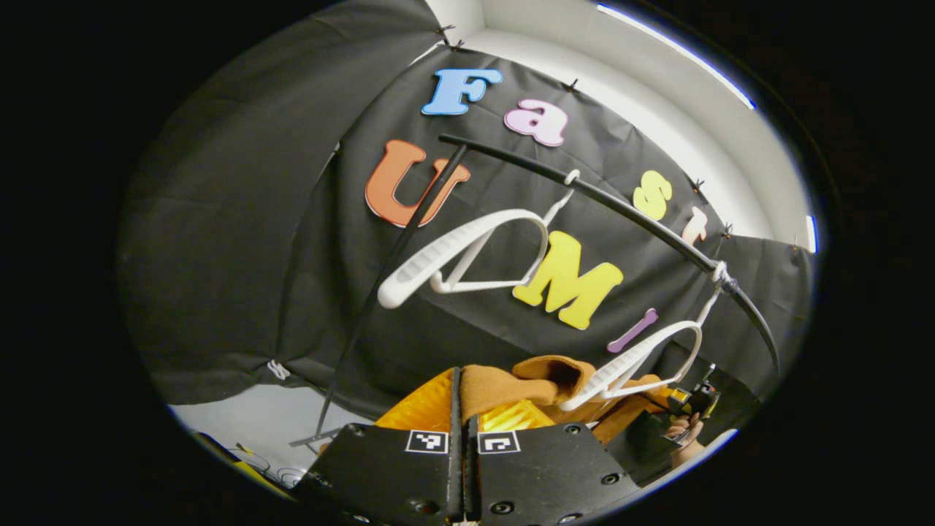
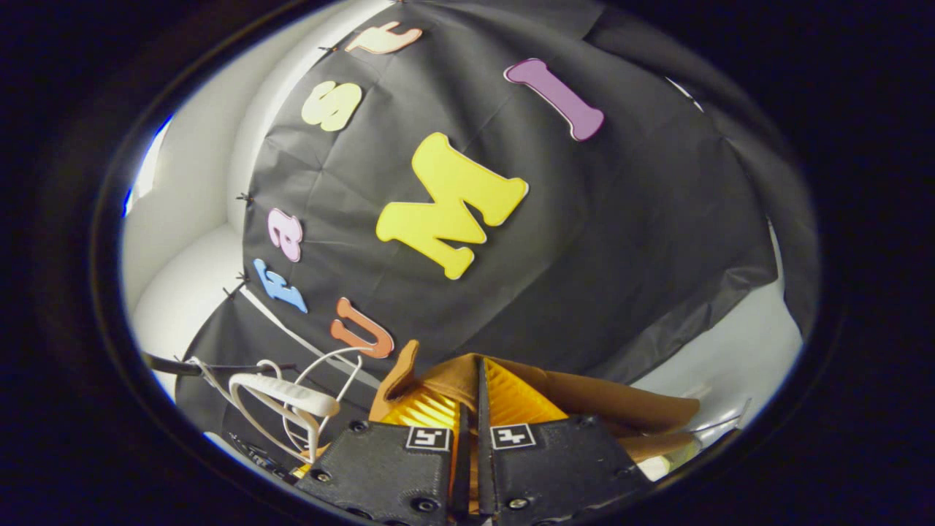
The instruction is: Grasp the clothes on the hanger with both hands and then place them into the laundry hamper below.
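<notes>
A brown garment (image 1: 544, 376) bunches just ahead of my left gripper (image 1: 462, 391), whose fingers are shut together with the cloth pinched between them. A white hanger (image 1: 643, 358) hangs from the black rail (image 1: 621, 206) and overlaps the garment's collar; I cannot tell whether it is still inside the cloth. In the right gripper view the same brown garment (image 2: 606, 409) folds over my right gripper (image 2: 478, 383), which is shut on it. Farther off in the left gripper view, my right gripper (image 1: 692, 402) and the hand (image 1: 687, 438) holding it sit at the garment's far end.
A second, bare white hanger (image 1: 467, 248) hangs higher on the rail. The rack's black upright (image 1: 394, 256) slants down to the white floor (image 1: 256, 420). In the right gripper view a white hanger (image 2: 285, 394) and the rail (image 2: 168, 364) lie low on the left.
</notes>
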